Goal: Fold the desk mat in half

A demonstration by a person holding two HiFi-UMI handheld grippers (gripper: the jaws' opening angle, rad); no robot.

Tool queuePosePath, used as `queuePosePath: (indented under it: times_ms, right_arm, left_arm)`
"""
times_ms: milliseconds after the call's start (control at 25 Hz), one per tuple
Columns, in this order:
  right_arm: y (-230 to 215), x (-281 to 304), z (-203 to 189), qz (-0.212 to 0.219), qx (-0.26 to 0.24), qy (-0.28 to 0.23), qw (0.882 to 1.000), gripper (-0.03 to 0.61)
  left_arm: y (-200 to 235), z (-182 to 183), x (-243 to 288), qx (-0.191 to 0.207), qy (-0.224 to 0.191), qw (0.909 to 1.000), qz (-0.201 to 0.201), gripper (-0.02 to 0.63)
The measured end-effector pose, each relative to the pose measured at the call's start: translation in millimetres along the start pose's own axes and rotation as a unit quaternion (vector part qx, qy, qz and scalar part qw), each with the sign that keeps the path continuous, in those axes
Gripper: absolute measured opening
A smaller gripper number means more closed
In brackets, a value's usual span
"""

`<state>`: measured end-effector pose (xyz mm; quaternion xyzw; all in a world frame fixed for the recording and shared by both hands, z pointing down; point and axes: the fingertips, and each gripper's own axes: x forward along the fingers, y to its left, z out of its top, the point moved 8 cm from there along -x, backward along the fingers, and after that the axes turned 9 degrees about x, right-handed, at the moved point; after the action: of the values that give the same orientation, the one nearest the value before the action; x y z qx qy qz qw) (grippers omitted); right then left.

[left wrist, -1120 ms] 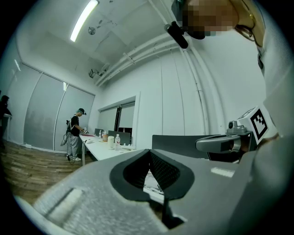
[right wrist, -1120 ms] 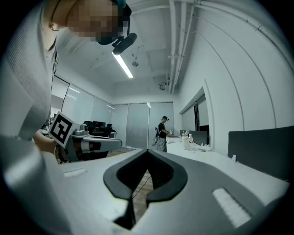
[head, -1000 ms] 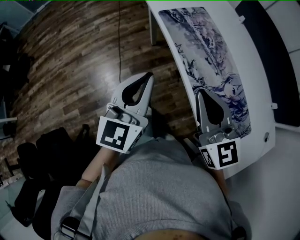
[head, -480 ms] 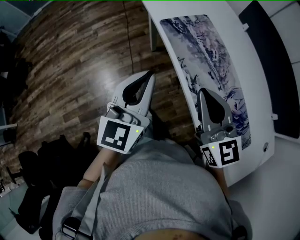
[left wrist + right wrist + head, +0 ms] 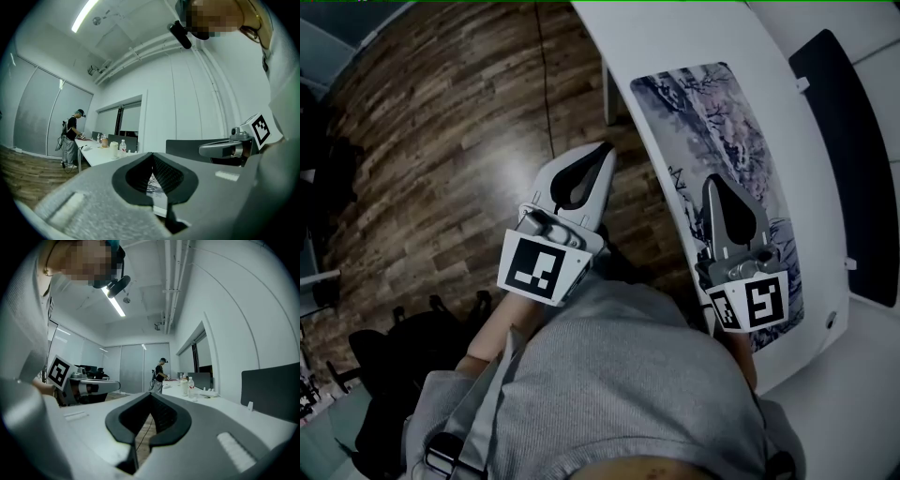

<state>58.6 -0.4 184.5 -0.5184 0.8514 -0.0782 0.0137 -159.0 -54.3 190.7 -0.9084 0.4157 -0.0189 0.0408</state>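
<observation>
The desk mat (image 5: 722,131), printed with a blue-grey ink landscape, lies flat along the near edge of the white table (image 5: 694,37) in the head view. My right gripper (image 5: 716,180) hovers level over the mat's near half, jaws shut and empty. My left gripper (image 5: 606,148) is held over the wooden floor, left of the table edge, also shut on nothing. In the left gripper view, a strip of the mat (image 5: 153,183) shows through the gap behind the closed tips (image 5: 152,154). The right gripper view shows its own shut tips (image 5: 151,393) and the left gripper (image 5: 89,386) beside it.
A dark panel (image 5: 848,141) lies on the table beyond the mat. A table leg (image 5: 614,89) and a cable (image 5: 546,94) are at the floor. Black chairs (image 5: 403,347) sit lower left. Far off, a person (image 5: 71,136) stands at another table with bottles (image 5: 123,146).
Both grippers have travelled forward along the table edge together, so the mat and table have slid down the head view. Both jaws stayed shut and empty.
</observation>
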Motion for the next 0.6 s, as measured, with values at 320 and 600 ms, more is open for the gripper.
queuePosePath:
  times_ms: [320, 600]
  right_arm:
    - [-14.7, 53.3, 4.8, -0.026, 0.006, -0.002, 1.0, 0.002]
    - [-19.1, 75.1, 6.6, -0.003, 0.002, 0.02, 1.0, 0.002]
  left_arm:
    - [47.6, -4.9, 39.3, 0.005, -0.005, 0.9998, -0.019, 0.0]
    - [55.7, -16.8, 46.7, -0.011, -0.001, 0.9998, -0.019, 0.0]
